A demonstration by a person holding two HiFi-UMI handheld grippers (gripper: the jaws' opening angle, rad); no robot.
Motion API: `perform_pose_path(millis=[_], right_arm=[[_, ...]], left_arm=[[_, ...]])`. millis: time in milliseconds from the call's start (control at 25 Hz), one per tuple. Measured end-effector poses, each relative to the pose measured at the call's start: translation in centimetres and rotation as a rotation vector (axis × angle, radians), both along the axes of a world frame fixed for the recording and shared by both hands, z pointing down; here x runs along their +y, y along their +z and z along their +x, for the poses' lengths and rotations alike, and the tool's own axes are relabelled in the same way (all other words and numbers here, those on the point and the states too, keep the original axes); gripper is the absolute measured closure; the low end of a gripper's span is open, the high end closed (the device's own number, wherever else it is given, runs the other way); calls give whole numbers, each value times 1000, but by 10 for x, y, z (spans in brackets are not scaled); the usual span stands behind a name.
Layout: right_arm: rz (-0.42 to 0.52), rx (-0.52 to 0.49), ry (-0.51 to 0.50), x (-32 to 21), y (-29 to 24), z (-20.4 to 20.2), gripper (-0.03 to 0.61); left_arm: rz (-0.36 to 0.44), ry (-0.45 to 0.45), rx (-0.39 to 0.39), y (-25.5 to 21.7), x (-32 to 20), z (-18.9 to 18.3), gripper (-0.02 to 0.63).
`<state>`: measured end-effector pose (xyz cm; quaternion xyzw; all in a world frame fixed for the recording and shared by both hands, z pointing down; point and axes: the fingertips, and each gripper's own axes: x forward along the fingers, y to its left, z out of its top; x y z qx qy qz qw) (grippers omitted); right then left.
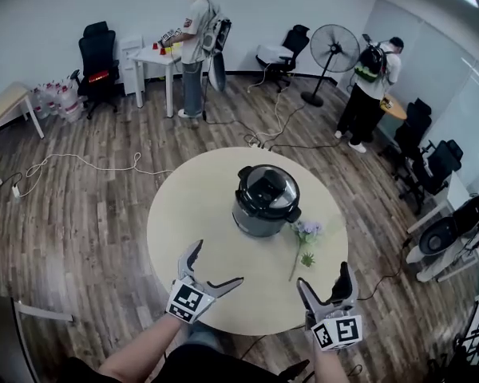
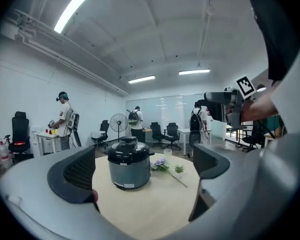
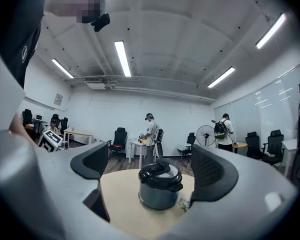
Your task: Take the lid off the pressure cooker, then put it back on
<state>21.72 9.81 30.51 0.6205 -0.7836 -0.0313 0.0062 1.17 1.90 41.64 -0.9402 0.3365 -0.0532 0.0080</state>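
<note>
Pressure cooker (image 1: 265, 202) stands lid (image 1: 267, 187) on, near the middle of the round table (image 1: 184, 230), flower sprig (image 1: 305, 238) just beside it. Your left gripper (image 1: 215, 263) and right gripper (image 1: 323, 278) hover at the near edge, jaws apart, both empty.

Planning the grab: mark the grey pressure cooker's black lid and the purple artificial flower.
black lid (image 1: 267, 190), head view, centre of its top.
purple artificial flower (image 1: 307, 229), head view, on the blossoms.

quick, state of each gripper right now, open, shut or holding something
Left gripper: open, holding nothing.
Right gripper: open, holding nothing.
</note>
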Motion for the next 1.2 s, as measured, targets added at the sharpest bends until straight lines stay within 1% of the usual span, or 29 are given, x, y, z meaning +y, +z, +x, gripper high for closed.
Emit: perform_pose_path(millis=[120,240,400,520,640,760,960,1080,1200], right_arm=[[-20,34,14,-63,5,0,48],[-63,58,23,-114,8,-1,48],[-129,99,16,-167,14,-2,49],[-181,130,-16,-195,23,-2,55],[-224,158,-59,-218,29,-2,76],[-262,185,-105,-245,38,1,81],[-377,242,-215,-292,65,9,81],[-451,320,-311,-324,80,7,81],[-527,407,-412,-354,97,-1,81]], left_arm=[[-13,42,-17,18,-63,12,25],[-54,83,-33,39,-113,21,25],[-129,126,-54,77,-163,35,25],[-180,148,-78,110,-191,46,25],[-213,163,-96,130,-211,58,25],[-246,172,-123,151,-225,74,25],[-294,181,-192,193,-232,103,25],[-305,180,-206,201,-240,117,25],[-297,172,-210,205,-253,129,25]])
